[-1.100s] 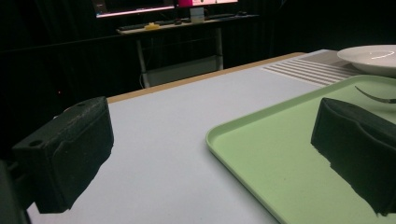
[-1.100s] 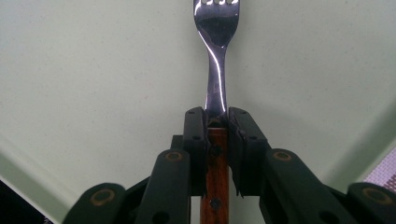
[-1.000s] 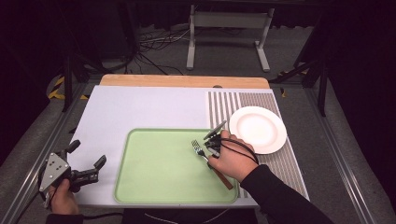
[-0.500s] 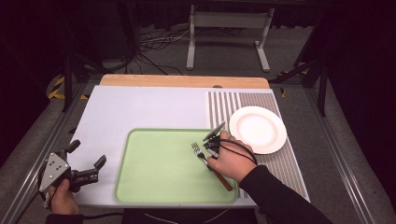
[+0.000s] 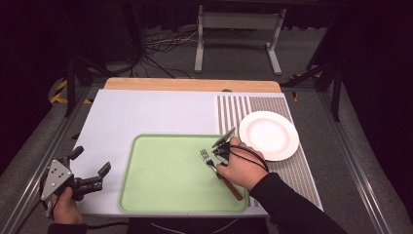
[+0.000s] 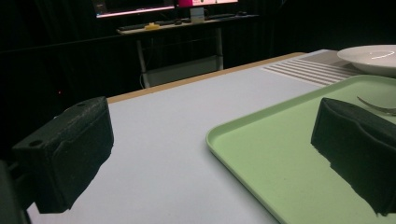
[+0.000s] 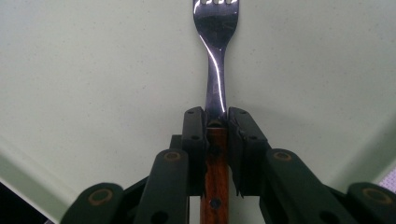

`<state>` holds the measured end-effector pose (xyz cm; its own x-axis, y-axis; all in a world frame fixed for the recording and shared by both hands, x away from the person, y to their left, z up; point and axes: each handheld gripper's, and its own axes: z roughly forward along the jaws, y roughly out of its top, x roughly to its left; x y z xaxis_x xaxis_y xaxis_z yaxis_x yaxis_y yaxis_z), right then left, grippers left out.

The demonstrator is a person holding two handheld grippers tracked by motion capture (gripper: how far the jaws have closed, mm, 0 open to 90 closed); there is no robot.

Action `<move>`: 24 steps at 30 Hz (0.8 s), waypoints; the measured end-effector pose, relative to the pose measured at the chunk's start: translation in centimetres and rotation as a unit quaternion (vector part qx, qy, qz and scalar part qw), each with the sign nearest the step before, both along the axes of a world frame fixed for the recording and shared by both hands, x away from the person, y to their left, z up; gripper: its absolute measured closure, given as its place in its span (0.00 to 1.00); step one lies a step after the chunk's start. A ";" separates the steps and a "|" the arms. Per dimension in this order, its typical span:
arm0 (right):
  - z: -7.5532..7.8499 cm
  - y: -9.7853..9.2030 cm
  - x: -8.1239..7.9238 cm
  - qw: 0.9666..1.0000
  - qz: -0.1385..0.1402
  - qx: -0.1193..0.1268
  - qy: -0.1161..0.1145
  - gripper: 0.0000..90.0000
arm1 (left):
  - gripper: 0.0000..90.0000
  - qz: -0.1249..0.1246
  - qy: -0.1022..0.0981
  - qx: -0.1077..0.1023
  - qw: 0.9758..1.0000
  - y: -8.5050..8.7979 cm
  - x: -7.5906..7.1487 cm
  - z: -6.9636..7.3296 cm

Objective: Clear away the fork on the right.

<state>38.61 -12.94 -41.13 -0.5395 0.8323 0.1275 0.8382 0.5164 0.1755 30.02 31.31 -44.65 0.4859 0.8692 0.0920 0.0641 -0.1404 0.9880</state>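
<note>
**R gripper clamped on fork, L gripper idle & open**

R side: right gripper point(image 7: 216, 126) has its jaws nearly shut, pads pressing both sides of the fork with steel tines and a brown wooden handle point(image 7: 216, 60), right at the joint where metal neck meets wood. Fork runs straight out ahead of the jaws, centred between them, tines pointing away from the gripper, wooden handle running back under the gripper body. Tine end sits over the flat pale-green plastic tray point(image 7: 93, 70); can't tell from the frames whether the tines touch the tray or sit just off it.

High view: right gripper point(image 5: 221, 148) is under the person's right hand point(image 5: 241, 168), over the right part of the tray point(image 5: 160, 170). Fork head point(image 5: 207, 157) sticks out to the gripper's left-front, handle end pokes out behind the hand toward the tray's near right corner. Round white ceramic plate point(image 5: 269, 135) sits near the gripper on its far right, on the striped grey mat point(image 5: 297, 170), not touching gripper or fork.

L side: left gripper point(image 5: 87, 170) held in the left hand point(image 5: 65, 209) at the near left corner of the light grey table top point(image 5: 146, 112), well apart from the fork. Jaws spread wide, nothing between them. In the left gripper view the tray edge point(image 6: 243, 154) lies ahead-right of that gripper, w/ its right jaw over it.
</note>
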 end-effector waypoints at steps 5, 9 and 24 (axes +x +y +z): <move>0.3 0.0 0.1 1.000 0.006 0.006 -0.002 0.79 | 0.00 0.000 0.001 -0.003 1.000 -0.1 0.0 0.0; 0.8 -0.1 0.2 1.000 0.012 0.008 -0.018 0.73 | 0.00 0.000 0.003 -0.004 1.000 -0.1 0.0 -0.1; 1.0 0.3 0.8 0.971 0.141 0.108 -0.161 0.25 | 0.00 -0.001 -0.001 -0.001 1.000 0.0 0.0 0.0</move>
